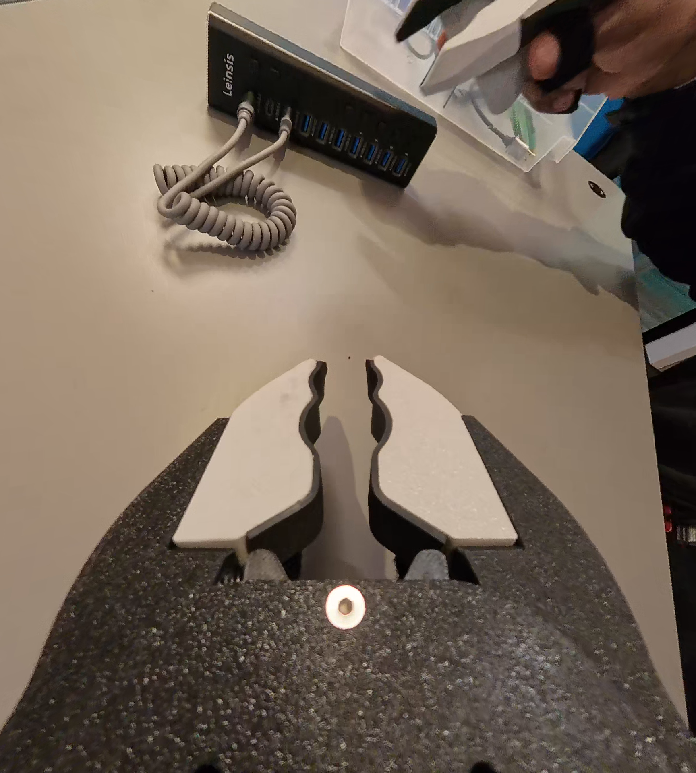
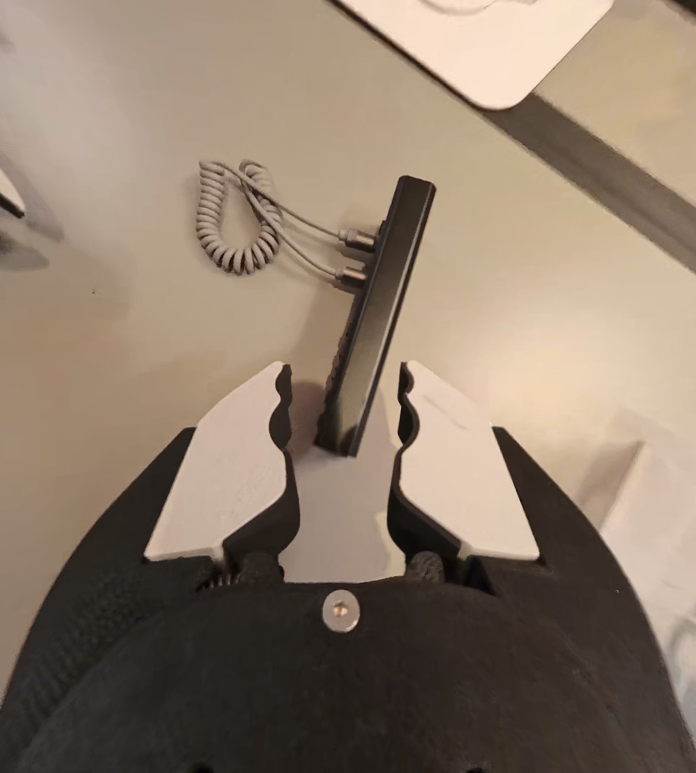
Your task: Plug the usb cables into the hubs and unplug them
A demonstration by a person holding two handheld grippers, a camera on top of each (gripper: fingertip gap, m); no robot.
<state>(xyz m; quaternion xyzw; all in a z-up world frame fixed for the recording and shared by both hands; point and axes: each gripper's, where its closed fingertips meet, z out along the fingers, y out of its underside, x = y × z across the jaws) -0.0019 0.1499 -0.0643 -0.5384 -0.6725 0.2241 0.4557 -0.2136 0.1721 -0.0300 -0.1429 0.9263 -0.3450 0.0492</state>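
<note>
A black USB hub (image 1: 321, 104) stands on the beige table (image 1: 128, 376), with a row of blue ports along its front. A grey coiled cable (image 1: 233, 209) lies in front of it, and both of its plugs (image 1: 246, 111) sit in ports at the hub's left end. My left gripper (image 1: 346, 364) is narrowly open and empty, well short of the cable. My right gripper (image 2: 344, 368) is open and hovers over the near end of the hub (image 2: 384, 293), one finger on each side, not touching. The cable (image 2: 229, 234) and its two plugs (image 2: 350, 234) lie to the hub's left.
A clear plastic box (image 1: 547, 138) holding cables and small green parts sits behind the hub at the right. A gloved hand (image 1: 580, 62) holds the right gripper above it. The table edge (image 1: 647, 376) runs down the right. A white tray (image 2: 484, 42) lies beyond the hub. Tip to tip, the grippers are about 20 cm apart.
</note>
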